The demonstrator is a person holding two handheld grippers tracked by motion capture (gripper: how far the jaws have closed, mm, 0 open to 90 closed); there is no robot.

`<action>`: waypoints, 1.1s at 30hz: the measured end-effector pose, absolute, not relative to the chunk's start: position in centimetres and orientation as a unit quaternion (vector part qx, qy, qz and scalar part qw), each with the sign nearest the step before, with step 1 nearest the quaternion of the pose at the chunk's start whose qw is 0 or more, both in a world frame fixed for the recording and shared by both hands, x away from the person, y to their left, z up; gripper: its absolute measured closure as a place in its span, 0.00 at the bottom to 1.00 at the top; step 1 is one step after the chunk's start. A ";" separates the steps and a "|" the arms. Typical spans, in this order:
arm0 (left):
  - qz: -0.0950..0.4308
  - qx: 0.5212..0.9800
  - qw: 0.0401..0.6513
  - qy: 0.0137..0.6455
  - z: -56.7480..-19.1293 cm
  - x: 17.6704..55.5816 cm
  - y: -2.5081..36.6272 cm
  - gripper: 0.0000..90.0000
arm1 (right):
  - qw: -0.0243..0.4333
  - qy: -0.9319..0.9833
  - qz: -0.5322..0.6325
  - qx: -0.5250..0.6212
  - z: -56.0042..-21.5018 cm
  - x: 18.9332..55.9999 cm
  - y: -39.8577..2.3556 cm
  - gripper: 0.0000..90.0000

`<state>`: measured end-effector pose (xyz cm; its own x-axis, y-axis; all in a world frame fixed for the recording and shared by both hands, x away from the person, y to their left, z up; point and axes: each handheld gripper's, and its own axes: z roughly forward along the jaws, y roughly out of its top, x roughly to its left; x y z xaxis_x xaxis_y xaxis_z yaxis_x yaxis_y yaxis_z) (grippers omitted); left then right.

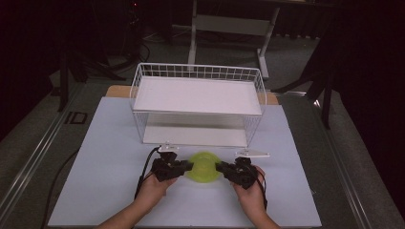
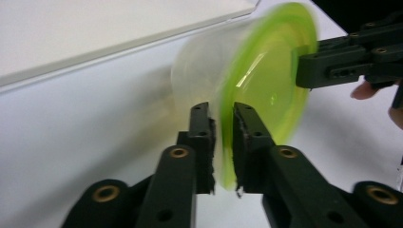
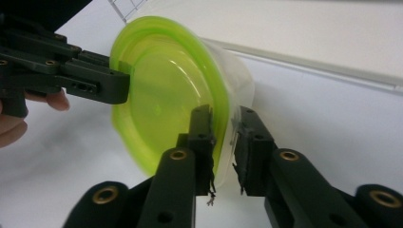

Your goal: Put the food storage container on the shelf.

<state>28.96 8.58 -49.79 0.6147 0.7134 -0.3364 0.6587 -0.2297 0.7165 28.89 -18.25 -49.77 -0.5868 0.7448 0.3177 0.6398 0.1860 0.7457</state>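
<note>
A round clear tub with a lime-green lid (image 1: 204,166) sits low over the white table, just in front of the wire rack. My left gripper (image 1: 190,166) is shut on its left rim, and my right gripper (image 1: 219,167) is shut on the opposite rim. In the left gripper view the jaws (image 2: 222,108) pinch the edge of the green lid (image 2: 266,80), and the other gripper (image 2: 304,71) bites the far edge. In the right gripper view the jaws (image 3: 224,111) clamp the lid's rim and the clear wall (image 3: 161,99), and the left gripper (image 3: 124,85) holds the far side.
A white wire rack (image 1: 198,95) with two white shelves stands right behind the tub, its lower shelf open toward me. The white tabletop (image 1: 105,143) stretches to both sides. A black cable (image 1: 143,171) trails from the left gripper. Desk legs stand on the floor beyond.
</note>
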 end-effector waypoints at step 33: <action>0.080 0.756 0.470 0.449 -49.0 33.5 10.0 0.90 | 0.078 0.746 0.468 0.467 -48.2 33.7 -16.2 0.89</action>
